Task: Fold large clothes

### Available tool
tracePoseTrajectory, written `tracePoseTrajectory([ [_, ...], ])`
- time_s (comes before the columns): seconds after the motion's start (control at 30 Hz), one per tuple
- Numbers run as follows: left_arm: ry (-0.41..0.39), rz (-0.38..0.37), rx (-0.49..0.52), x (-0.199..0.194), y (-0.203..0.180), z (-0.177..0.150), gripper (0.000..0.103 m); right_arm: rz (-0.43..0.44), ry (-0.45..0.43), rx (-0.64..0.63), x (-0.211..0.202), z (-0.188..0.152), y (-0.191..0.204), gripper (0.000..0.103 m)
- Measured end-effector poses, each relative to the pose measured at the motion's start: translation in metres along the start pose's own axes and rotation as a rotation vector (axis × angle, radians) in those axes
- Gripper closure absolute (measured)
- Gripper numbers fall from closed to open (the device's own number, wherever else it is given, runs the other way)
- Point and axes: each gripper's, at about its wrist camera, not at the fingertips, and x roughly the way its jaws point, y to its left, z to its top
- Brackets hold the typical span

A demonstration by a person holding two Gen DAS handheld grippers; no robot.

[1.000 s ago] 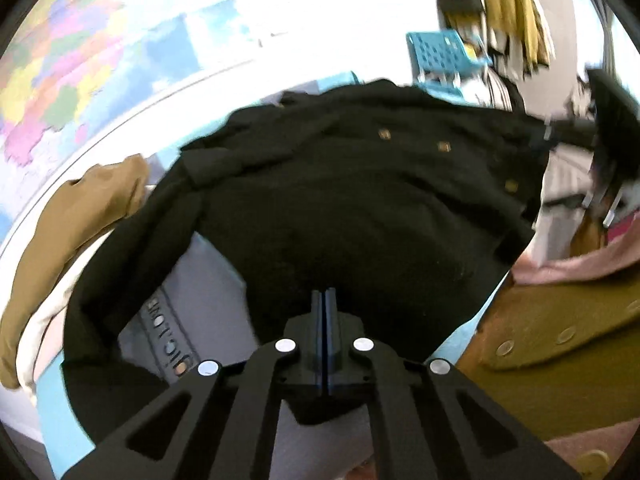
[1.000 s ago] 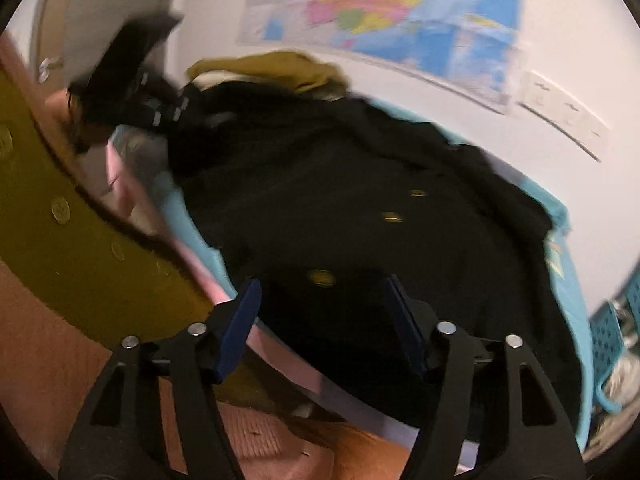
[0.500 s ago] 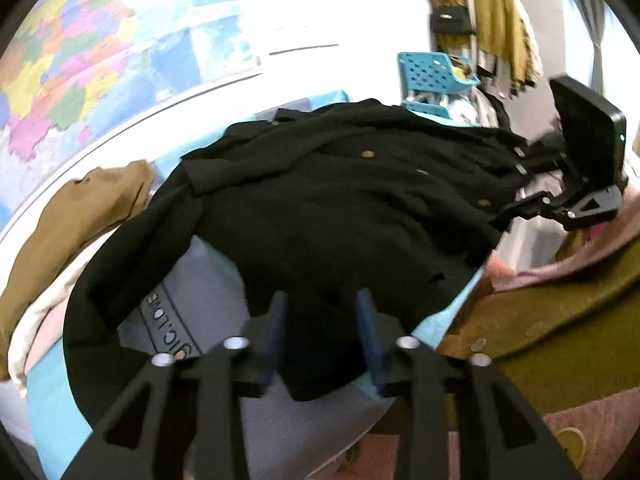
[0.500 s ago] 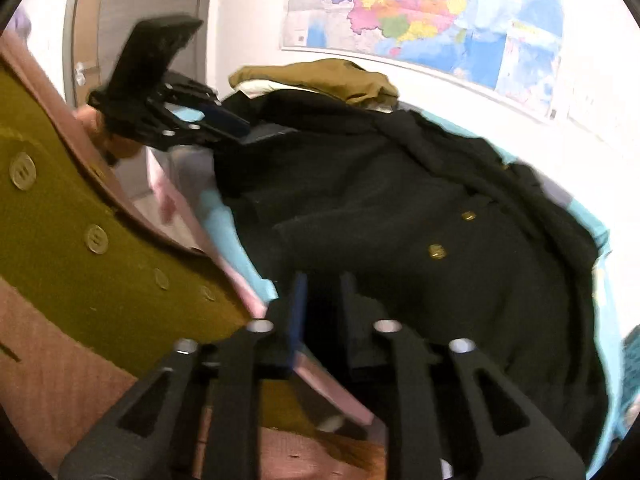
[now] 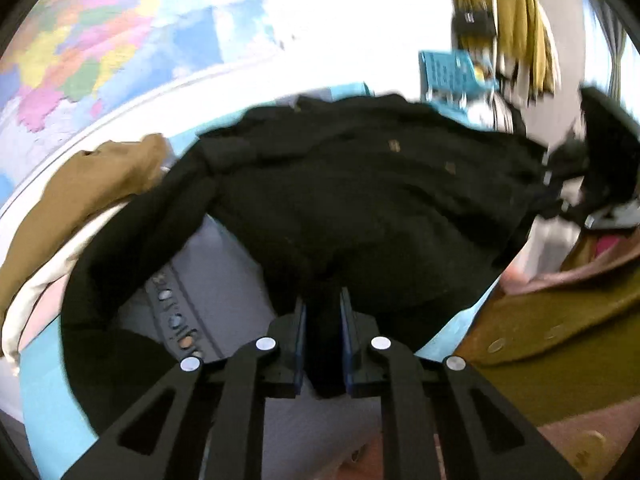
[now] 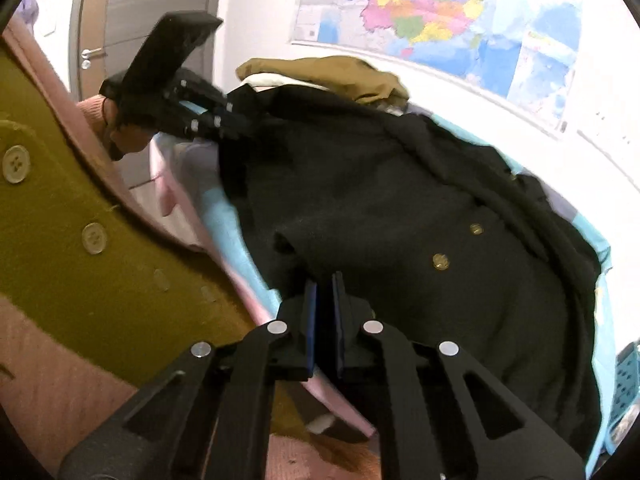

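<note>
A large black coat (image 5: 360,200) with gold buttons lies spread over the bed. My left gripper (image 5: 323,304) is at the coat's near hem; its jaws are closing, and black cloth fills the gap between the blue pads. In the right wrist view the coat (image 6: 380,200) runs from the front to the back wall. My right gripper (image 6: 325,284) has its jaws down to a thin slit, pinching the hem near the bed's edge. The left gripper (image 6: 236,128) shows there at the far left corner of the coat, held by a hand.
Under the coat lie a grey garment (image 5: 208,280) with lettering and a light blue sheet (image 6: 224,216). A brown garment (image 6: 332,72) is piled by the wall map (image 6: 420,8). The person's olive cardigan (image 6: 60,220) is close in front. A blue basket (image 5: 452,72) stands beyond the bed.
My left gripper went from shut to open and has now closed onto the coat's hem. My right gripper's wide jaws came together on the hem. Both views shifted slightly.
</note>
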Motion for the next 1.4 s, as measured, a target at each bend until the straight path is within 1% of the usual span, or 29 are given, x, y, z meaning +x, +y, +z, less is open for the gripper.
tracePoseTrajectory([
  [0.07,0.008,-0.011,-0.008,-0.004,0.005,-0.004,0.090,0.010,0.019,0.013,0.006,-0.002,-0.002,0.095],
  [0.13,0.040,-0.017,0.022,0.000,0.002,-0.009,0.088,0.036,0.084,-0.006,0.013,-0.004,-0.001,0.089],
  [0.17,0.045,-0.030,0.036,0.000,0.001,-0.011,0.087,0.063,0.111,-0.023,0.013,-0.004,0.000,0.079],
  [0.2,0.031,-0.027,0.049,-0.003,0.000,-0.010,0.082,0.078,0.118,-0.035,0.011,-0.003,0.001,0.071],
  [0.23,0.016,-0.034,0.049,-0.006,0.002,-0.010,0.080,0.081,0.106,-0.047,0.004,0.000,-0.001,0.064],
  [0.3,-0.047,-0.057,0.041,-0.022,0.008,-0.006,0.048,0.100,0.046,0.001,-0.013,0.010,-0.019,0.055],
  [0.33,-0.088,-0.045,0.032,-0.031,0.013,-0.004,0.047,0.106,0.020,0.034,-0.019,0.015,-0.028,0.051],
  [0.37,-0.116,-0.024,0.012,-0.038,0.021,0.000,0.046,0.095,-0.026,0.088,-0.025,0.022,-0.045,0.041],
  [0.4,-0.125,-0.004,-0.003,-0.041,0.028,0.002,0.043,0.073,-0.048,0.114,-0.027,0.026,-0.054,0.036],
  [0.43,-0.130,0.050,-0.027,-0.043,0.037,0.005,0.041,0.026,-0.072,0.155,-0.028,0.034,-0.071,0.033],
  [0.47,-0.127,0.081,-0.041,-0.043,0.040,0.006,0.038,-0.009,-0.071,0.182,-0.025,0.038,-0.083,0.027],
  [0.5,-0.114,0.123,-0.071,-0.039,0.049,0.008,0.038,-0.085,-0.059,0.222,-0.018,0.044,-0.102,0.025],
  [0.57,-0.086,0.202,-0.134,-0.030,0.067,0.011,0.038,-0.153,-0.034,0.300,-0.006,0.051,-0.133,0.025],
  [0.63,-0.047,0.265,-0.173,-0.020,0.080,0.011,0.034,-0.231,-0.011,0.372,0.007,0.055,-0.164,0.026],
  [0.77,0.034,0.369,-0.249,0.001,0.107,0.006,0.034,-0.298,0.056,0.461,0.048,0.062,-0.222,0.028],
  [0.8,0.046,0.384,-0.266,0.003,0.112,0.004,0.033,-0.280,0.066,0.497,0.058,0.061,-0.235,0.029],
  [0.87,0.075,0.416,-0.305,0.006,0.125,-0.001,0.032,-0.292,0.101,0.527,0.079,0.059,-0.253,0.033],
  [0.9,0.083,0.424,-0.314,0.006,0.130,-0.004,0.031,-0.303,0.130,0.543,0.089,0.056,-0.260,0.033],
  [0.93,0.092,0.433,-0.324,0.005,0.135,-0.006,0.028,-0.298,0.174,0.553,0.100,0.050,-0.267,0.034],
  [1.0,0.114,0.456,-0.338,0.005,0.143,-0.010,0.027,-0.292,0.229,0.571,0.113,0.043,-0.275,0.036],
  [1.03,0.120,0.450,-0.348,0.005,0.147,-0.013,0.026,-0.305,0.225,0.559,0.113,0.044,-0.271,0.036],
  [1.1,0.138,0.383,-0.376,0.010,0.156,-0.017,0.025,-0.327,0.207,0.552,0.105,0.048,-0.263,0.035],
  [1.17,0.174,0.355,-0.383,0.018,0.161,-0.020,0.025,-0.278,0.155,0.515,0.093,0.062,-0.245,0.034],
  [1.2,0.188,0.345,-0.380,0.023,0.163,-0.021,0.028,-0.246,0.129,0.481,0.089,0.071,-0.233,0.031],
  [1.23,0.195,0.323,-0.377,0.027,0.163,-0.021,0.042,-0.205,0.101,0.438,0.087,0.081,-0.218,0.031],
  [1.27,0.198,0.298,-0.371,0.030,0.163,-0.021,0.050,-0.171,0.077,0.387,0.087,0.092,-0.202,0.030],
  [1.33,0.198,0.299,-0.349,0.033,0.161,-0.019,0.076,-0.141,0.046,0.279,0.094,0.114,-0.176,0.029],
  [1.37,0.188,0.300,-0.353,0.031,0.161,-0.017,0.080,-0.134,0.040,0.259,0.098,0.121,-0.171,0.029],
  [1.4,0.161,0.270,-0.379,0.024,0.164,-0.014,0.083,-0.112,0.037,0.235,0.106,0.130,-0.163,0.029],
])
